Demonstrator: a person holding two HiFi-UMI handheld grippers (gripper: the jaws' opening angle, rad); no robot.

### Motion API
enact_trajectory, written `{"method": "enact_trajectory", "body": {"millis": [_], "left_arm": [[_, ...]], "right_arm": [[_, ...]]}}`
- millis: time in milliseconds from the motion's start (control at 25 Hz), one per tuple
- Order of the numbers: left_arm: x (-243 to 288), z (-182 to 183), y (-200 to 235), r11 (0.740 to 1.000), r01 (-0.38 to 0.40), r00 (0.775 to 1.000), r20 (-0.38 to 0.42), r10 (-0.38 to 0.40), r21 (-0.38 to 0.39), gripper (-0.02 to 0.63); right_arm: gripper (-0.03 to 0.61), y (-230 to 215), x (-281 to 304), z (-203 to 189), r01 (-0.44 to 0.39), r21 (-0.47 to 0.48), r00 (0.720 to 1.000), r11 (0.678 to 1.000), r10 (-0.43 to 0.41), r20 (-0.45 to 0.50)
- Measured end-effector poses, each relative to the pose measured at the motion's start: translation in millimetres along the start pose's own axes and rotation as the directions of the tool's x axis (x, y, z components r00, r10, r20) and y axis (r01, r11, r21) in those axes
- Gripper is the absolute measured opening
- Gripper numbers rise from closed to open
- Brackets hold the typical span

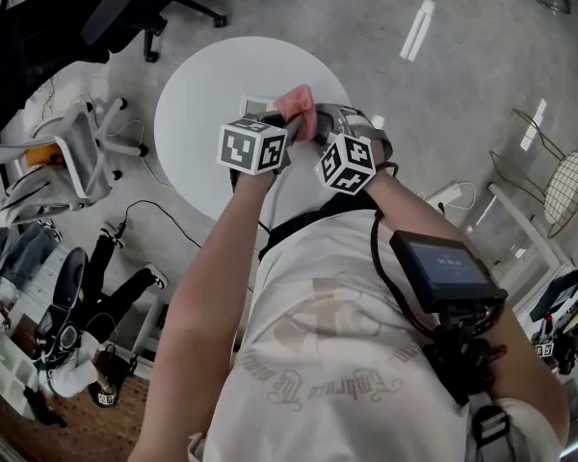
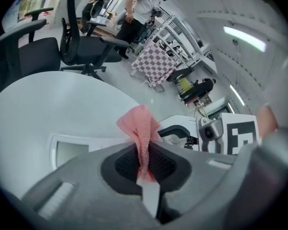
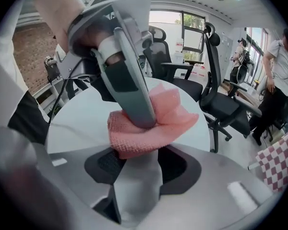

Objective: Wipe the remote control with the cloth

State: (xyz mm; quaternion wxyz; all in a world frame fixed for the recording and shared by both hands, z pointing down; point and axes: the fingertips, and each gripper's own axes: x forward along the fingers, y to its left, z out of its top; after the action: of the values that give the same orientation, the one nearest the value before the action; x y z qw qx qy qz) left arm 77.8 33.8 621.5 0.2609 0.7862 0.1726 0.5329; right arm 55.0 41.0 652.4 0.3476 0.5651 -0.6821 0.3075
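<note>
Head view: round white table, person leaning over it with both tools raised together above the top. Pink cloth sticks up between the left gripper and the right gripper. Pale flat rectangle lies on the table just beside the cloth; can't confirm it is the remote control.

Left gripper view: left gripper has its jaws pressed together on the cloth, a thin fold pinched between the pads, the rest fanning out above. Same pale rectangle lies flat on the table, off to the left and apart from the cloth.

Right gripper view: right gripper jaws stand apart, pads not pressing anything. Cloth bunches just above their mouth, its lower edge dipping toward the gap. Left gripper comes down from above and clamps the cloth. Table beneath, black office chairs behind.
</note>
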Motion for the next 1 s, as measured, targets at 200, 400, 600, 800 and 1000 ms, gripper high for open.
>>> {"method": "enact_trajectory", "body": {"millis": [200, 400, 600, 800, 1000], "left_arm": [[14.6, -6.9, -17.3, 0.998, 0.002, 0.998, -0.064, 0.002, 0.069, 0.018], [17.1, 0.4, -2.9, 0.993, -0.07, 0.995, -0.059, 0.075, 0.09, 0.017], [9.7, 9.3, 25.0, 0.986, -0.158, 0.986, -0.04, 0.16, 0.062, 0.018], [-4.0, 5.9, 41.0, 0.983, -0.18, 0.983, -0.032, 0.182, 0.048, 0.018], [-17.0, 4.0, 59.1, 0.977, -0.21, 0.977, -0.018, 0.211, 0.027, 0.018]], "right_arm": [[0.209, 6.3, -3.7, -2.4, 0.001, 0.006, 1.0, 1.0, -0.001, -0.021], [0.206, -2.9, 2.8, -4.1, -0.01, 0.033, 1.0, 0.999, 0.011, -0.019], [0.204, -13.2, 5.2, -7.3, -0.026, 0.039, 1.0, 0.999, 0.026, -0.01], [0.204, -10.0, 5.5, -3.1, -0.034, 0.027, 0.999, 0.999, 0.034, -0.004], [0.204, -8.2, 6.1, -1.4, -0.042, 0.024, 0.999, 0.999, 0.042, -0.003]]}}
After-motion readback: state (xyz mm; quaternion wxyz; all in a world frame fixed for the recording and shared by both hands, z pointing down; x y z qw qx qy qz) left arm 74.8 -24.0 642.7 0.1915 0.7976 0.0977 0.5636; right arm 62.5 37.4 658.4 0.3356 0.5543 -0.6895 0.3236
